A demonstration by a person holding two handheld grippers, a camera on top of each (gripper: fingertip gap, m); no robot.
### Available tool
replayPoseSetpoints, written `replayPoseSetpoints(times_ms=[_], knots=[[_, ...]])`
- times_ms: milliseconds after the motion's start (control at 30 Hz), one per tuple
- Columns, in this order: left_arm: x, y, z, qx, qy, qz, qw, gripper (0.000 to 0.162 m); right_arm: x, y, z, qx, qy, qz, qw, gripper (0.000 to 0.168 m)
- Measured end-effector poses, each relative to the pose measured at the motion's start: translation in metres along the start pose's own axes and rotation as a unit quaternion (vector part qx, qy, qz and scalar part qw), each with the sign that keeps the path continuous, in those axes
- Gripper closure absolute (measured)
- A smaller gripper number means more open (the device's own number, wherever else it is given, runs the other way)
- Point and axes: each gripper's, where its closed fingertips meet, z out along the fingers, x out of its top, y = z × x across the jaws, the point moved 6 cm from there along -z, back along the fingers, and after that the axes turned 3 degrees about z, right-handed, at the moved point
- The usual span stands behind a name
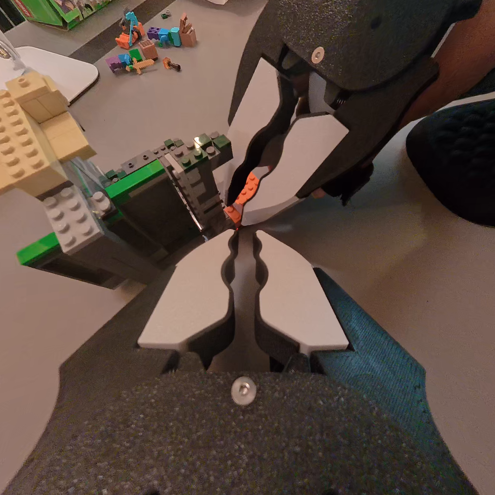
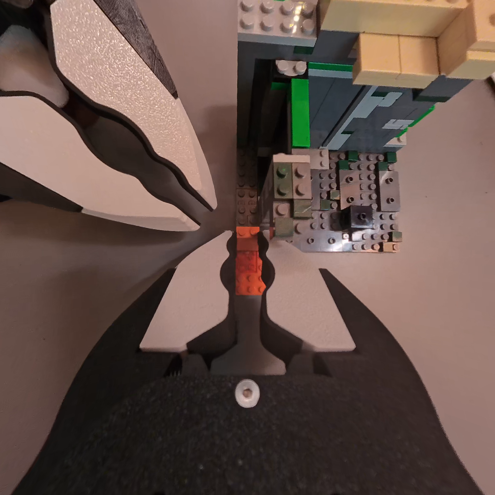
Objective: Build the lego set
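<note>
Orange piece [image 2: 247,270] clamped betw. right hand-held gripper [image 2: 247,235] fingers, at build [image 2: 348,203].

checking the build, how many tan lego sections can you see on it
1: a stepped tan section topping the model's left end in the left wrist view, top right corner in the right wrist view. More may be hidden.

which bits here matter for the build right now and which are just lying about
In use: orange lego piece in the right tool; grey-green lego build; left tool.

Lying about: loose bricks and figures; green box; white board.
</note>
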Motion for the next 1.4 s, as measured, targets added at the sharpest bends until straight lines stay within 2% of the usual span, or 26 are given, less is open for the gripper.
replayPoseSetpoints(times_ms=[167,233,300,400,700,1400], knots=[[0.0,0.0,0.0,0.0,0.0,0.002,1.0,0.152,-0.004,0.001,-0.005,-0.001,0.029,0.015,0.999,0.131],[0.0,0.001,0.0,0.0,0.0,0.003,1.0,0.152,-0.004,0.0,-0.009,0.011,0.049,0.027,0.998,0.13],[0.0,0.0,-0.001,0.001,0.001,0.002,1.0,0.152,-0.003,0.001,-0.015,0.025,0.073,0.045,0.996,0.136],[0.0,0.0,-0.001,0.001,0.001,0.001,1.0,0.152,-0.004,0.007,-0.018,0.039,0.077,0.064,0.994,0.168],[0.0,-0.003,-0.004,0.008,-0.001,-0.002,1.0,0.152,0.0,0.009,-0.006,0.053,0.059,0.089,0.993,0.168],[-0.001,-0.003,-0.006,0.015,-0.005,-0.001,1.0,0.152,-0.001,0.007,-0.003,0.028,0.029,0.036,0.999,0.168]])
